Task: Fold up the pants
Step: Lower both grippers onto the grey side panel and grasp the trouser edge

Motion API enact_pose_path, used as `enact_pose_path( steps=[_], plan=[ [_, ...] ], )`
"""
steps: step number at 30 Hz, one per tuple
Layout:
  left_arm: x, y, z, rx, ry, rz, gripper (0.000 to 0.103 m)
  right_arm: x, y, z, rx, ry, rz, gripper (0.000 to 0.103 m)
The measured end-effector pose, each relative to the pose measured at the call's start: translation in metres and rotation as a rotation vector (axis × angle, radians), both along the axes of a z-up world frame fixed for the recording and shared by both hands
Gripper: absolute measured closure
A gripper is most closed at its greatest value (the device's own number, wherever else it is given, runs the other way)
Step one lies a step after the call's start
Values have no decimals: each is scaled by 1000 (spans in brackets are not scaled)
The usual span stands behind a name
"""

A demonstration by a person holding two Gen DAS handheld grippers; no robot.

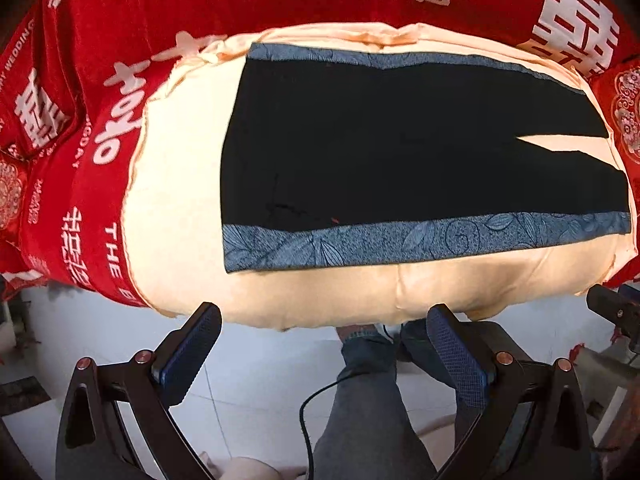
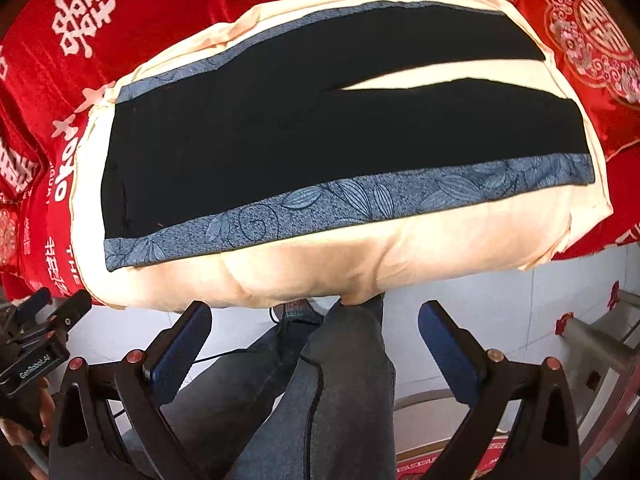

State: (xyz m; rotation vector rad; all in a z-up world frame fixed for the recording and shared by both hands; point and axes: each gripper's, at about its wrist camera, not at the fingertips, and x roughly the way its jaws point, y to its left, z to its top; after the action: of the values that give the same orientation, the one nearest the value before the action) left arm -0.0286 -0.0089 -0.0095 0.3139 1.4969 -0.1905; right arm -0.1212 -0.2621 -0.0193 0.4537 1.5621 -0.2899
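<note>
- A red cover (image 1: 120, 20) with white characters spreads over the surface, reaching past the cream cloth on the far and both side edges.
- A cream cloth (image 1: 180, 152) lies on the red cover, its near edge hanging over the front toward the white tiled floor (image 1: 260, 360).
- The pants (image 1: 380, 140), black with a blue leaf-patterned stripe down each outer side, lie flat on the cream cloth, both legs side by side with a narrow wedge of cloth showing between them at the right end.
- The person's legs (image 2: 320, 380) in grey jeans show below the cloth's edge.
- The left gripper (image 1: 324, 328) hangs before the cloth's near edge, fingers spread wide, holding nothing.
- The right gripper (image 2: 316, 320) is likewise spread apart and empty, off the pants.
</note>
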Motion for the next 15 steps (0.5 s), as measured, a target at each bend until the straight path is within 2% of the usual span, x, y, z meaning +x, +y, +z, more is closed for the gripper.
enact_pose_path(
  steps=[3,7,12,15],
  plan=[
    [1,3,-6,-25,21,23,0,-2,-2,1,17,-11,-17,0],
    [7,14,-21,-79,60,102,0,-1,-9,-8,67,-7,-66,0],
    [13,31,-48,-121,89,193,0,2,-17,-47,196,-7,-141,0],
    [18,40,-74,-157,102,237,0,3,-18,-77,301,-42,-206,0]
  ],
)
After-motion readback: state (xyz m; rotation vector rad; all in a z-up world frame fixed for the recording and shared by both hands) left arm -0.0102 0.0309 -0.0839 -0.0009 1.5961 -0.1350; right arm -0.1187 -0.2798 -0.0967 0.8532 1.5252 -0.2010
